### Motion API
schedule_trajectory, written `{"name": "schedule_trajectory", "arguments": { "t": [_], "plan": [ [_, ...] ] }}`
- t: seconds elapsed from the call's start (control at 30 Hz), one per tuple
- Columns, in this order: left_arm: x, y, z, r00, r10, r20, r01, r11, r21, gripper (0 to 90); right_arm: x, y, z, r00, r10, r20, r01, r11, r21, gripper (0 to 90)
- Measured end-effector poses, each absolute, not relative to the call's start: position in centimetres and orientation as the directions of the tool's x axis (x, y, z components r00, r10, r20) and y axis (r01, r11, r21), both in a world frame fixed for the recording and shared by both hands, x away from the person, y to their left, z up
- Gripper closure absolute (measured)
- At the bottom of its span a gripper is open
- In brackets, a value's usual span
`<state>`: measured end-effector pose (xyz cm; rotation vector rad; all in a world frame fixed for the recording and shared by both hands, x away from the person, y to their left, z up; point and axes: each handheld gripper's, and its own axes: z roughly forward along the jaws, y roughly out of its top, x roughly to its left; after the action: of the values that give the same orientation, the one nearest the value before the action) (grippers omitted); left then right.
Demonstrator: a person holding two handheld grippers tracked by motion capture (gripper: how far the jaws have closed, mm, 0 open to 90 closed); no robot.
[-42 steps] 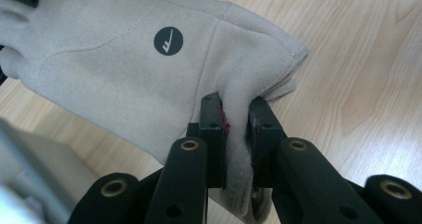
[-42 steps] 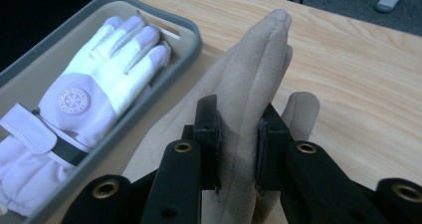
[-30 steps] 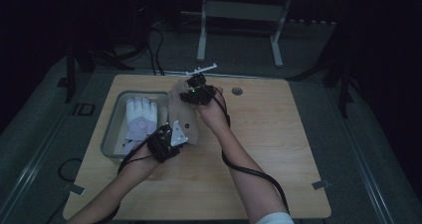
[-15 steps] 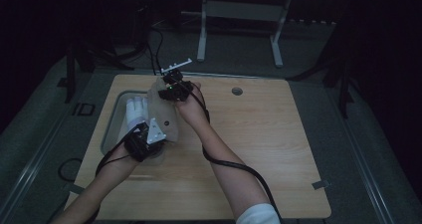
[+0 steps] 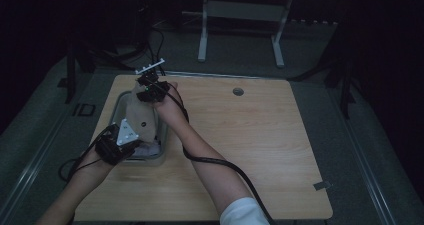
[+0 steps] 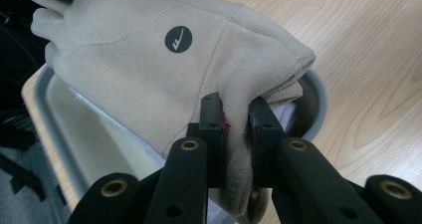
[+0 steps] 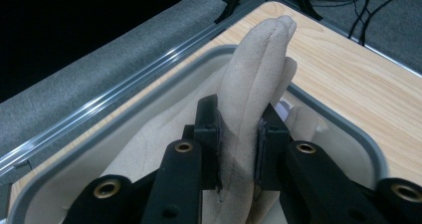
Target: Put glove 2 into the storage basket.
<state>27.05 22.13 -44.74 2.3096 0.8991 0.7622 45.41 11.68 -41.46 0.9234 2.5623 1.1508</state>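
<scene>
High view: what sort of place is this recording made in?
Probably a dim lab or recording room, not a home: a bare wooden table on grey carpet, cables on the floor, a metal stand behind, and a grey tray holding gloves.

Beige suede-like glove [image 6: 149,59] with round black logo, stretched out above grey tray [image 6: 54,114]

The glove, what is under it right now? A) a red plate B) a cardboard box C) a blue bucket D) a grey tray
D: the beige glove, pinched by both grippers, hangs over a grey tray with rounded corners that sits on the wooden table.
</scene>
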Motion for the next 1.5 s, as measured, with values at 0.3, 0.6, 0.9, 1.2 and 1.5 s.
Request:
{"name": "schedule_trajectory", "arguments": {
  "t": [0.3,0.6,0.9,1.2,1.5],
  "plan": [
    [27.7,22.1,-46.6,0.63,0.724,0.281,0.456,-0.638,0.62,80.8,45.9,12.9,-44.0,-0.789,0.609,0.083,0.486,0.535,0.692,76.7],
    [28.6,21.5,-48.2,0.645,0.723,0.245,0.491,-0.639,0.592,80.5,46.5,12.3,-46.8,-0.782,0.618,0.074,0.508,0.564,0.651,75.6],
    [29.2,21.3,-48.8,0.653,0.724,0.223,0.503,-0.635,0.586,80.2,46.8,11.6,-47.4,-0.775,0.627,0.075,0.515,0.559,0.65,70.9],
    [29.3,21.3,-49.3,0.651,0.729,0.212,0.503,-0.623,0.599,79.7,46.5,10.7,-46.7,-0.788,0.614,0.049,0.479,0.561,0.676,47.3],
    [29.1,22.0,-48.2,0.635,0.761,0.136,0.512,-0.546,0.663,47.9,45.7,8.8,-44.6,-0.815,0.575,0.068,0.441,0.541,0.716,27.0]
  ]
}}
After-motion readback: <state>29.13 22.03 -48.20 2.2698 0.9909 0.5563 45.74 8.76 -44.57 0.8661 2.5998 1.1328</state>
